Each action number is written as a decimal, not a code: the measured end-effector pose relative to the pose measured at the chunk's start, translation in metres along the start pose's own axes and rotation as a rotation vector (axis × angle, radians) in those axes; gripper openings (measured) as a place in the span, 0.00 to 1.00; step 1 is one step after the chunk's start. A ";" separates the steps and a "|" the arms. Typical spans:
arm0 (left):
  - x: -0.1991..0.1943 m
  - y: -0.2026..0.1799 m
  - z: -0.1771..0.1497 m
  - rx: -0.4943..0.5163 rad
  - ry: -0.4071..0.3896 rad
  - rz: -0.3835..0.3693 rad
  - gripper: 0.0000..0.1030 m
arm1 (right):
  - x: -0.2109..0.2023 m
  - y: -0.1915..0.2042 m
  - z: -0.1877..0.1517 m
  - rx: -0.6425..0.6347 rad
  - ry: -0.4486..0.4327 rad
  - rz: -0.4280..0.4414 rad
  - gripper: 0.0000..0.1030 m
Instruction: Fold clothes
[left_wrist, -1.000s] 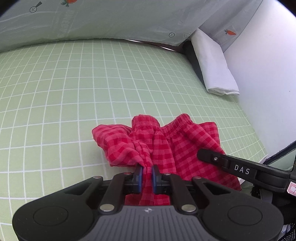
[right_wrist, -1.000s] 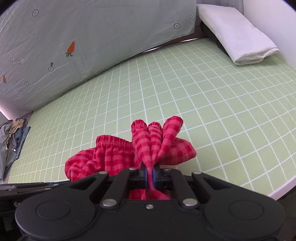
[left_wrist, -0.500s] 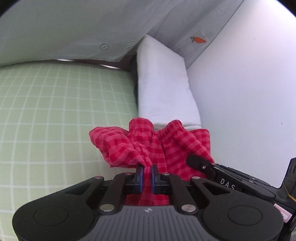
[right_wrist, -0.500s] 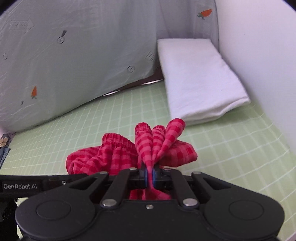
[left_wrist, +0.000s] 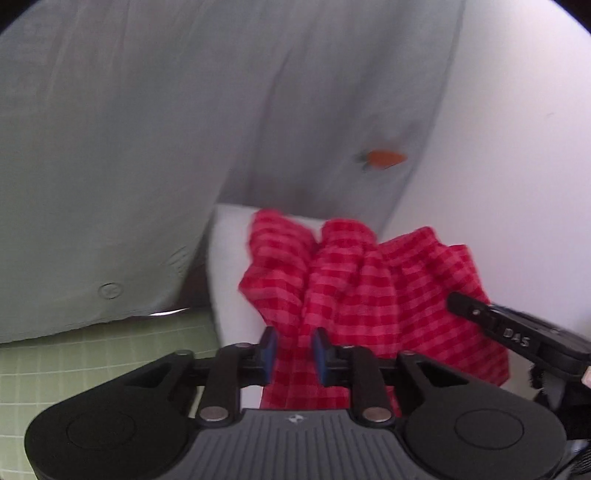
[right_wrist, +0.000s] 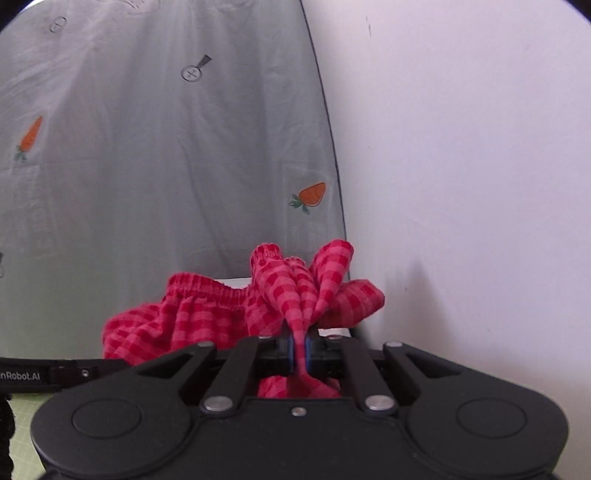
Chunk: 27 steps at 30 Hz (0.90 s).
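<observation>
My left tool is clamped on a bunched fold of the red checked shorts. My right tool pinches another gather of the shorts tight. The shorts hang between both tools, in front of the grey sheet, above the white pillow.

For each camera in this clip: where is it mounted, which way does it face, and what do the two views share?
Left wrist: sits on the left gripper, facing the grey carrot-print sheet and white wall; the right gripper's finger enters at right.
Right wrist: sits on the right gripper, facing the same corner; the left gripper's finger enters at left.
Shared: both clamp the red checked shorts.
</observation>
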<state>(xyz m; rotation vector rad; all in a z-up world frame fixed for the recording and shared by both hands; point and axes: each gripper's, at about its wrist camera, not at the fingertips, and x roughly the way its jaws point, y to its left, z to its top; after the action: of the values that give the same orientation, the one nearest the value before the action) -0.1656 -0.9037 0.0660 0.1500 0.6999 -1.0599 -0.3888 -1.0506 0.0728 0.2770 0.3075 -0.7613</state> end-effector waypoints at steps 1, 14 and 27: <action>0.017 0.006 0.002 0.007 0.036 0.064 0.48 | 0.022 0.000 -0.002 -0.036 0.029 -0.015 0.30; -0.017 0.017 -0.074 -0.062 0.138 0.141 0.96 | 0.001 0.011 -0.073 -0.077 0.231 -0.040 0.93; -0.127 -0.034 -0.145 0.034 0.157 0.045 1.00 | -0.146 0.019 -0.122 0.108 0.267 -0.034 1.00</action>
<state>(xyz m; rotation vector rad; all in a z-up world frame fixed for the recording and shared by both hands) -0.2979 -0.7625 0.0354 0.2792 0.8160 -1.0250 -0.4957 -0.9020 0.0168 0.4782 0.5245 -0.7762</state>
